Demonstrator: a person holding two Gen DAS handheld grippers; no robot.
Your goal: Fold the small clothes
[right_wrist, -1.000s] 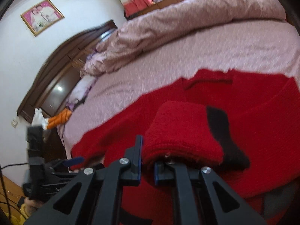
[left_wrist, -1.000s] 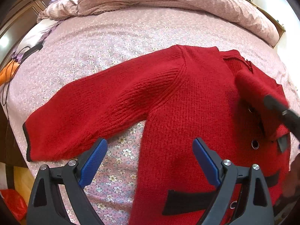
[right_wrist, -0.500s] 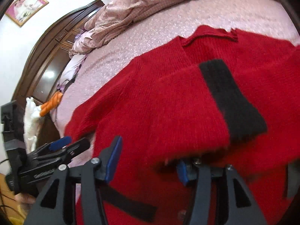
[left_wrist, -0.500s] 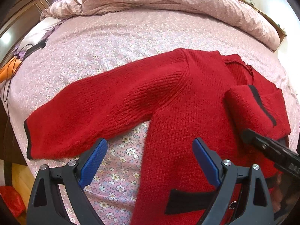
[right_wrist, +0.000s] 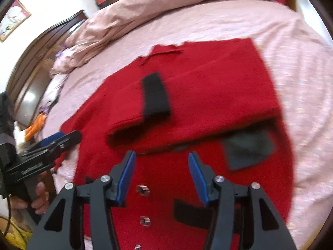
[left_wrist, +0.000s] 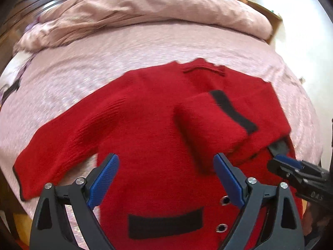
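Observation:
A red knit cardigan [left_wrist: 145, 114] with black trim lies flat on the pink floral bed [left_wrist: 83, 66]. One sleeve [left_wrist: 208, 123] is folded across the chest, its black cuff [left_wrist: 231, 108] facing up. The other sleeve [left_wrist: 68, 145] stretches out to the left. My left gripper [left_wrist: 166, 160] hovers open over the lower body of the cardigan, nothing between its blue pads. My right gripper [right_wrist: 161, 156] stands open just below the folded sleeve [right_wrist: 187, 108] and its cuff [right_wrist: 156, 95], holding nothing. Each gripper shows in the other's view: the right gripper [left_wrist: 285, 163], the left gripper [right_wrist: 62, 138].
A crumpled pink duvet [left_wrist: 145, 10] is heaped at the far end of the bed. Dark wooden furniture [right_wrist: 31, 62] stands on the left. A person's hand [right_wrist: 39, 195] grips the left tool. Metal buttons [right_wrist: 143, 190] and a black pocket strip [left_wrist: 166, 223] mark the cardigan's front.
My right gripper opened, let go of the sleeve cuff and drew back toward the hem. The sleeve now lies across the chest. My left gripper pulled back and rose, still open.

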